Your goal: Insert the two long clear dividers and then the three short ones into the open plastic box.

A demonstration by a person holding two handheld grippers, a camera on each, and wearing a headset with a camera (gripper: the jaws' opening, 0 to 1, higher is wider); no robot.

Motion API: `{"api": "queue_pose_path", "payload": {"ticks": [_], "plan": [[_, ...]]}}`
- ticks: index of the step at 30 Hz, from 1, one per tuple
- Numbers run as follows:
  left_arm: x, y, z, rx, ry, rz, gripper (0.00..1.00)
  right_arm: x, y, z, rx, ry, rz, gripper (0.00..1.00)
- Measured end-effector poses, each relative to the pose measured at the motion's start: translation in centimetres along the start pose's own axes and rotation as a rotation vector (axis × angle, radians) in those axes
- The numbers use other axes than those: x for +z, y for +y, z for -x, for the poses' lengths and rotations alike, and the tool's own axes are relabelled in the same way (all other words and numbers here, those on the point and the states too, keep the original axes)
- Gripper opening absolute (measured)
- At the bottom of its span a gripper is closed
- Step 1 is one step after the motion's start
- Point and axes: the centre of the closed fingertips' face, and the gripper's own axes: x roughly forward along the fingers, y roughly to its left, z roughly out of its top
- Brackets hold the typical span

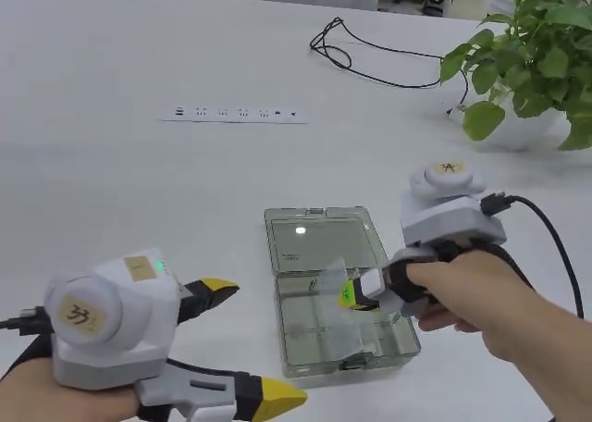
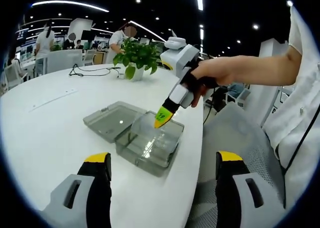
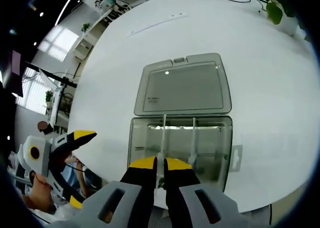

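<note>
The open plastic box (image 1: 347, 353) lies mid-table with its lid (image 1: 319, 240) flat behind the tray. My right gripper (image 1: 348, 295) hovers over the tray, shut on a clear divider (image 1: 335, 313) that tilts down into it. In the right gripper view that divider (image 3: 162, 138) is edge-on, running from the shut right gripper (image 3: 160, 164) toward the hinge. A second clear strip (image 3: 194, 135) stands in the tray (image 3: 137, 143) to its right. My left gripper (image 1: 250, 343) is open and holds nothing, left of the box. The left gripper view has its own tips (image 2: 162, 159) apart, facing the box (image 2: 145, 140) and the right gripper (image 2: 163, 119).
A white power strip (image 1: 231, 114) lies farther back on the white table. A black cable (image 1: 370, 66) loops at the back right beside a potted plant (image 1: 532, 56). The table's near edge runs just below the box. People stand far off in the room (image 2: 117, 38).
</note>
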Motion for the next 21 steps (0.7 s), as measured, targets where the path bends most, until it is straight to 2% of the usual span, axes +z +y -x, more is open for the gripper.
{"api": "queue_pose_path", "payload": {"ticks": [8, 14, 21], "plan": [[-0.02, -0.22, -0.22, -0.006, -0.004, 0.012, 0.87, -0.02, 0.51, -0.39, -0.004, 0.0, 0.038, 0.06], [-0.01, 0.03, -0.16, 0.0, -0.006, 0.02, 0.87, 0.04, 0.22, -0.59, -0.013, 0.002, 0.055, 0.06], [-0.11, 0.02, -0.23, -0.002, -0.001, 0.023, 0.86, 0.16, 0.4, -0.82, -0.035, 0.002, 0.109, 0.06]]}}
